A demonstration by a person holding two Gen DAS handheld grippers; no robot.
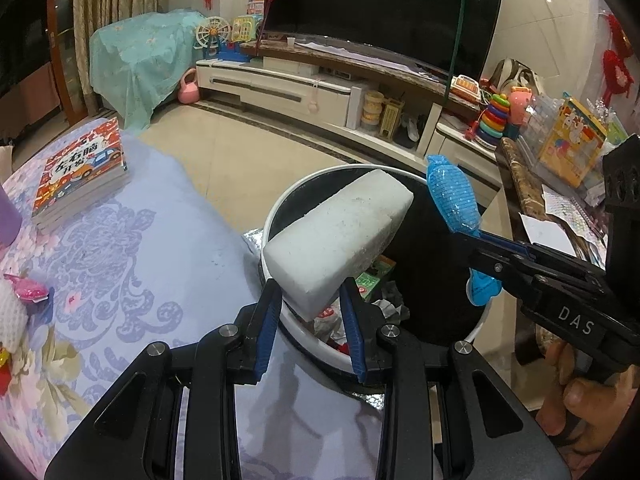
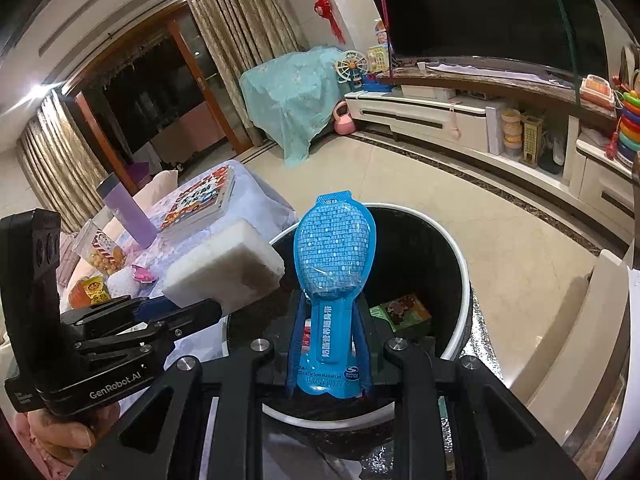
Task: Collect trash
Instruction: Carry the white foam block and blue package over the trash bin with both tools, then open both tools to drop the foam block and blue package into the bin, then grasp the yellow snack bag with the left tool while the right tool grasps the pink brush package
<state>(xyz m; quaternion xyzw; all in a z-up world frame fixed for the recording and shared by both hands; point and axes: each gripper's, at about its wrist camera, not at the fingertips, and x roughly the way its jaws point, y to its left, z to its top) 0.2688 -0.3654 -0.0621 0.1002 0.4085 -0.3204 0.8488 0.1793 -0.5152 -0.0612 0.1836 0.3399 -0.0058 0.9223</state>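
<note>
Lilac floral tablecloth [image 1: 120,280], beige floor tiles [image 1: 248,160]

A white foam block [image 1: 338,236], a speckled blue packet [image 2: 332,280], a black, white-rimmed bin [image 1: 476,324]; the table [image 1: 120,280] wears lilac floral cloth.

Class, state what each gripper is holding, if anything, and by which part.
Left gripper: white foam block, near end. Right gripper: blue plastic blister pack, narrow lower stem.

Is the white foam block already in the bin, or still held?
Still held. The left claw is shut on the white foam block, which hangs above the rim of the round white-rimmed black bin, not inside.
</note>
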